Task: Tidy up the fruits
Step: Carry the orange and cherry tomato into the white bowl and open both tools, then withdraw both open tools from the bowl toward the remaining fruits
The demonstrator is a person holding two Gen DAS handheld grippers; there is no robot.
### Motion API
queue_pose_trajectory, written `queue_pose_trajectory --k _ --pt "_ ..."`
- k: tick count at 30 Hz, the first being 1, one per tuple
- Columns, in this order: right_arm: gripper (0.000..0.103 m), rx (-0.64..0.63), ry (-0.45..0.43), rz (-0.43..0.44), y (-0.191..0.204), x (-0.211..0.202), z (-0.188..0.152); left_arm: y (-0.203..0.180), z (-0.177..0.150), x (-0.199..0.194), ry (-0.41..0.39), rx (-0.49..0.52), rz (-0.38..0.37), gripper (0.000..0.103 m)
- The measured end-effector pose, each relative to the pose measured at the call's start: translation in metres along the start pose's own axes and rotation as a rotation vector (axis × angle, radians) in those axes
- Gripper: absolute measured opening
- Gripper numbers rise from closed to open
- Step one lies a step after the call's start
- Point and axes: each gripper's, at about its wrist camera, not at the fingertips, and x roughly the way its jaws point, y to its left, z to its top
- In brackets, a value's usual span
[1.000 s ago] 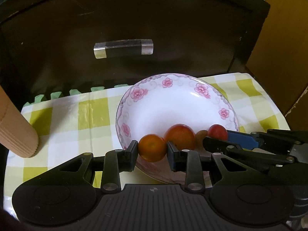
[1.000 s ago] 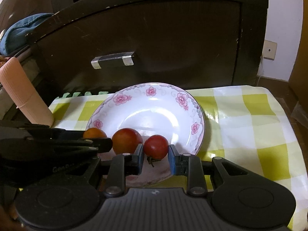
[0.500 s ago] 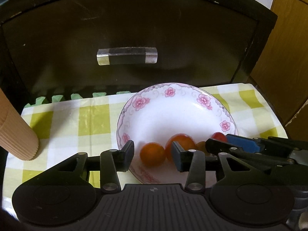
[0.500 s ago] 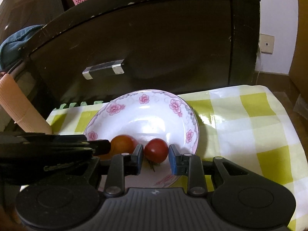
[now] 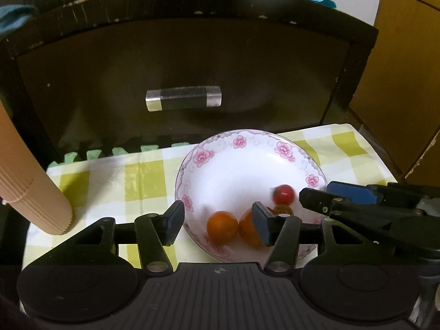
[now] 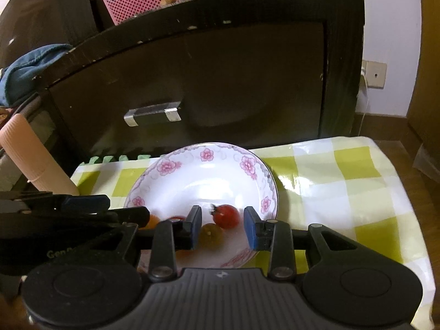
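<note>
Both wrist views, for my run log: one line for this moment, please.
left gripper: open | right gripper: open | fruits: in plate | red tomato: blurred, loose

Two close wrist views, shared plate (image 5: 316,162)

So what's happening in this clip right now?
A person with two handheld grippers is sorting small fruits into a floral plate. The left gripper and right gripper are both open and hold nothing. In the plate lie two orange fruits, a red one and a yellowish one, all near its front rim.
</note>
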Motion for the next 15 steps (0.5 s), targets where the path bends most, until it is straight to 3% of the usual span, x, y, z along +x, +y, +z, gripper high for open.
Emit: queue_pose_trajectory --k 15 --pt "0.032 -0.028 -0.022 -0.017 0.015 -0.037 -0.006 -0.003 -0.009 -0.034 -0.025 0.023 0.012 0.066"
